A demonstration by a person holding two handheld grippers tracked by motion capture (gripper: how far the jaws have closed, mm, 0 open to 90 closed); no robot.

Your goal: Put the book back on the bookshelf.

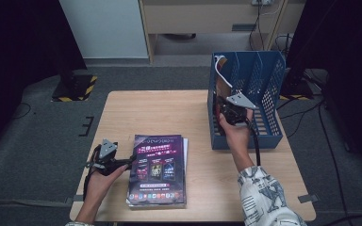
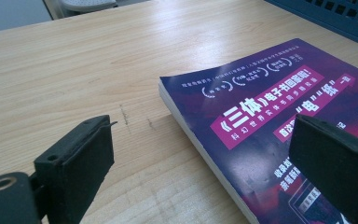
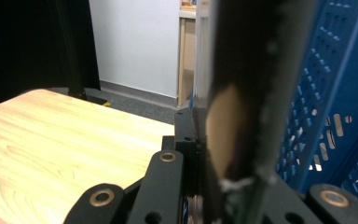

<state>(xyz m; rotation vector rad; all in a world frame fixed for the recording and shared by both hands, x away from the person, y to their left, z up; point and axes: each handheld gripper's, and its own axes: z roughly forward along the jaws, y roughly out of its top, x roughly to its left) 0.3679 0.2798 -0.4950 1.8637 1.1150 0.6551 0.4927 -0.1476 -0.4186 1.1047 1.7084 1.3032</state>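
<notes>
A purple-covered book [image 1: 158, 170] lies flat on top of a small stack at the front of the wooden table [image 1: 146, 113]. My left gripper [image 1: 128, 163] rests at the book's left edge. Its jaws stand open in the left gripper view [image 2: 200, 149], one pad on the bare table and the other over the purple cover [image 2: 261, 107]. My right gripper [image 1: 225, 104] is at the left slot of the blue file rack [image 1: 259, 75], shut on a thin upright book [image 1: 222, 84]. That book appears edge-on [image 3: 242, 93] between the jaws of the right gripper [image 3: 205, 135].
The blue rack [image 3: 335, 93] stands at the table's right rear, its other slots showing nothing inside. Bare table top stretches behind the book stack [image 2: 74, 60]. Cables trail on the grey carpet [image 1: 311, 122] right of the table. A wooden desk [image 1: 207, 19] stands beyond.
</notes>
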